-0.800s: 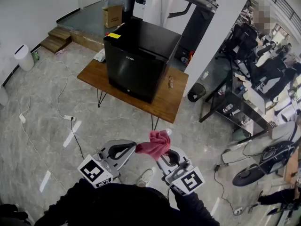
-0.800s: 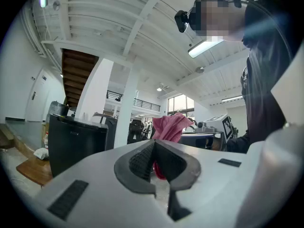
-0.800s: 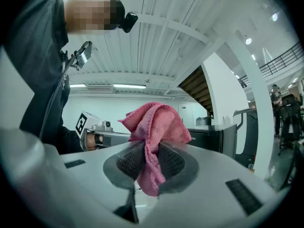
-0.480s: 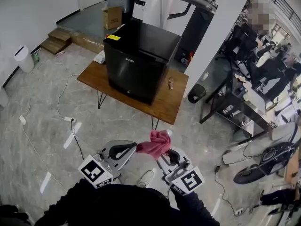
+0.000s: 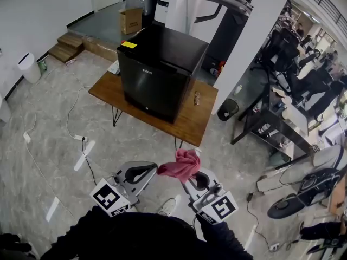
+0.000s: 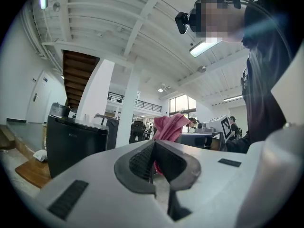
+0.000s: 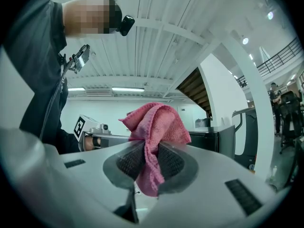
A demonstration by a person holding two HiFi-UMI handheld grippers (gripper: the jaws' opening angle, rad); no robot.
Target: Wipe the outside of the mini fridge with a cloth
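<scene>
Cloth [image 5: 182,163] gripped by closed jaws of left gripper [image 5: 155,172] and right gripper [image 5: 185,180].

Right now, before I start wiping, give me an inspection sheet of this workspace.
Surface: wooden table on a stone-look floor.
Job's things: black mini fridge on the table, door shut; pink cloth held away from it.
Clutter: small object on the table right of the fridge; white item behind its left corner.
Grippers: right gripper shut on the cloth; left gripper pinches its edge.
Cables: white cable and power strip on the floor.
Surroundings: cardboard box, wooden steps, treadmill, desks.
</scene>
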